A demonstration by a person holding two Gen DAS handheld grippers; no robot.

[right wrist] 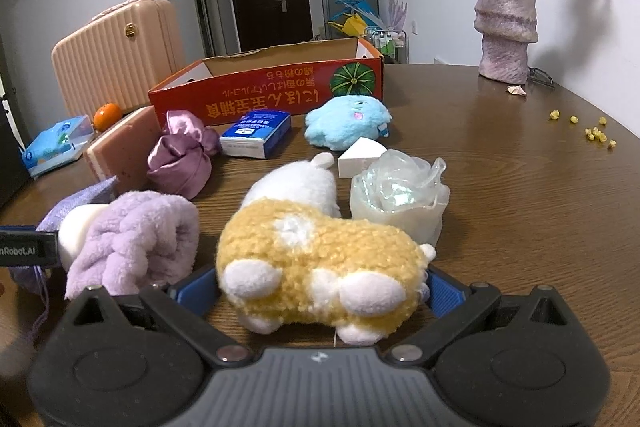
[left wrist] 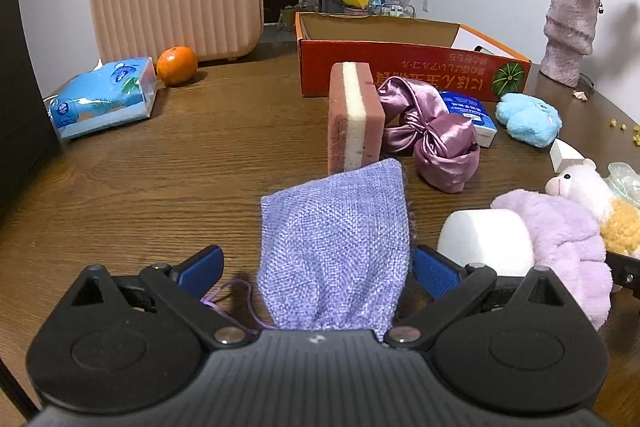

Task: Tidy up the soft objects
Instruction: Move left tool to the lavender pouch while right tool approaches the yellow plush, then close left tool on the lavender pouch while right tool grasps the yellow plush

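1. The left gripper [left wrist: 318,269] has its blue fingers [left wrist: 200,269] spread wide apart. A purple woven pouch [left wrist: 334,247] lies between them. The right finger sits right at the pouch's edge, but the left finger does not touch it.
2. The right gripper [right wrist: 320,287] also has its fingers apart. A yellow and white plush toy [right wrist: 320,263] lies between them. The fingers look very close to the toy, but I cannot tell if they squeeze it.
3. Seen from the left wrist, a pink and white sponge [left wrist: 354,117] stands on its edge at 12 o'clock from the pouch.
4. A shiny purple satin bundle [left wrist: 432,137] lies at 1 o'clock, touching the sponge.
5. A fluffy purple cloth [right wrist: 136,239] is at 9 o'clock from the plush toy.
6. A blue plush [right wrist: 348,123] sits at 12 o'clock, just in front of the red cardboard box [right wrist: 264,95].
7. Everything rests on the brown wooden table [right wrist: 520,187].
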